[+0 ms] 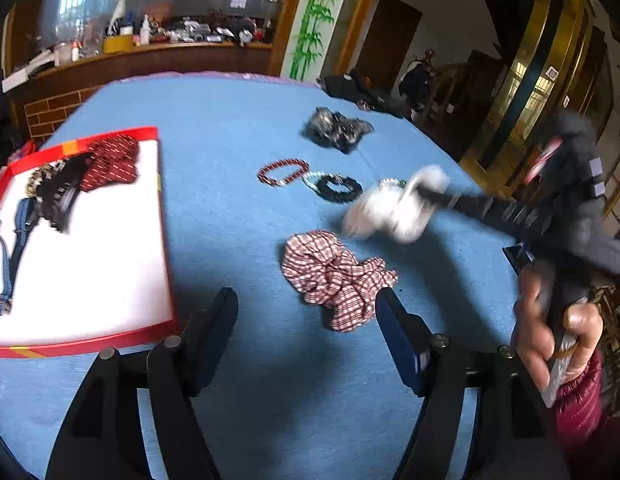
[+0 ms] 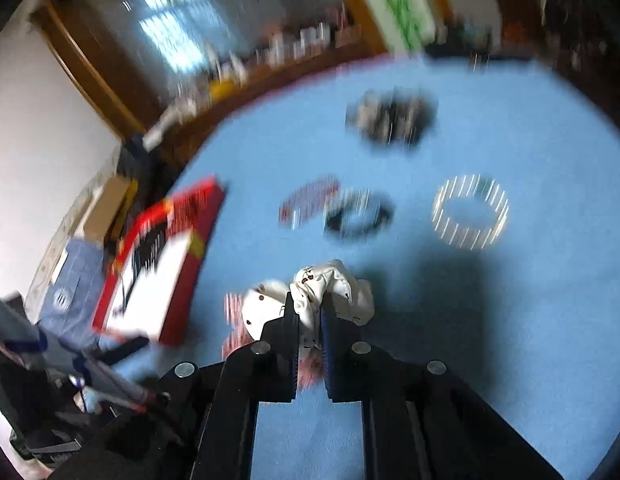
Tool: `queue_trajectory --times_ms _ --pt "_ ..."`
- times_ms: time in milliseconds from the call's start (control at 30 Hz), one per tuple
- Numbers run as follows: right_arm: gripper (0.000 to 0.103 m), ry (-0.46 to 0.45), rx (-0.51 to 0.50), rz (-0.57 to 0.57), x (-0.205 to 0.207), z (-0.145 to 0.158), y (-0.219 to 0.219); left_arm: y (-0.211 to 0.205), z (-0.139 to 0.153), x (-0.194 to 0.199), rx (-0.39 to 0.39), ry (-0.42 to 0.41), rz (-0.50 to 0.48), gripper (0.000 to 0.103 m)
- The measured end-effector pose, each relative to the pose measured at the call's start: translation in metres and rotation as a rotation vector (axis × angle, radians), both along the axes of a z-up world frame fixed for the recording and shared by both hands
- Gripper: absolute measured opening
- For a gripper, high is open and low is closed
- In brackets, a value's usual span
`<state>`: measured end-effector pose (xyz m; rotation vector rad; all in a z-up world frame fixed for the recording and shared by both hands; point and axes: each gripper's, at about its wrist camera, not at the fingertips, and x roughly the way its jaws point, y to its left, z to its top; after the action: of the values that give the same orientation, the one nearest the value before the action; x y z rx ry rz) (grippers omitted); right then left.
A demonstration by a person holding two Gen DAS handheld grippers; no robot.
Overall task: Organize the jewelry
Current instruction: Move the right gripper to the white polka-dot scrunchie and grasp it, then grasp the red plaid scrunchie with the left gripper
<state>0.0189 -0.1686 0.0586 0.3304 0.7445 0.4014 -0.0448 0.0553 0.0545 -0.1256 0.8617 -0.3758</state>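
Note:
In the left wrist view my left gripper point(image 1: 306, 308) stands open just above the blue table point(image 1: 230, 128). A red-and-white checked scrunchie point(image 1: 333, 276) lies right ahead of its fingertips, and the pads do not press on it. Further right, the right gripper point(image 1: 413, 200) holds a white scrunchie point(image 1: 385, 212), which is blurred. In the right wrist view my right gripper point(image 2: 310, 308) is shut on that white dotted scrunchie point(image 2: 329, 284). A red bead bracelet point(image 1: 284, 172), a black bead bracelet point(image 1: 335, 188) and a pale bead bracelet point(image 2: 469, 212) lie beyond.
A red-rimmed white tray point(image 1: 110, 280) at the left holds a dark red patterned piece point(image 1: 110, 164), a black clip point(image 1: 58, 196) and a blue strap point(image 1: 18, 236). A dark grey scrunchie point(image 1: 335, 128) lies farther back. A person's hand point(image 1: 549, 320) grips the right tool's handle.

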Motion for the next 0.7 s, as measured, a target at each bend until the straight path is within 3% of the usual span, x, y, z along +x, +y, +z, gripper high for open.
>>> queue_trajectory --times_ms 67,233,367,433,500,567,700 --pt "0.01 -0.08 0.021 -0.047 -0.004 0.009 -0.016 -0.009 -0.005 0.007 -0.002 0.014 -0.019 0.07" --pt "0.01 -0.04 0.114 -0.069 0.0 0.0 -0.04 -0.04 -0.023 0.031 -0.006 0.087 -0.058 0.07" --pt "0.01 -0.059 0.134 -0.055 -0.006 0.005 -0.042 -0.061 -0.036 0.045 0.048 0.091 -0.044 0.07" --pt "0.011 -0.061 0.141 -0.05 -0.005 0.005 -0.043 -0.064 -0.046 0.052 0.084 0.098 -0.015 0.052" --pt "0.011 -0.062 0.142 -0.043 -0.006 0.006 -0.042 -0.063 -0.045 0.055 0.093 0.075 -0.006 0.022" --pt "0.011 -0.063 0.141 -0.033 -0.006 0.006 -0.039 -0.056 -0.043 0.057 0.04 0.074 -0.013 0.015" --pt "0.011 -0.071 0.109 -0.006 -0.007 0.006 -0.03 -0.046 -0.029 0.056 0.016 -0.007 0.003 0.014"
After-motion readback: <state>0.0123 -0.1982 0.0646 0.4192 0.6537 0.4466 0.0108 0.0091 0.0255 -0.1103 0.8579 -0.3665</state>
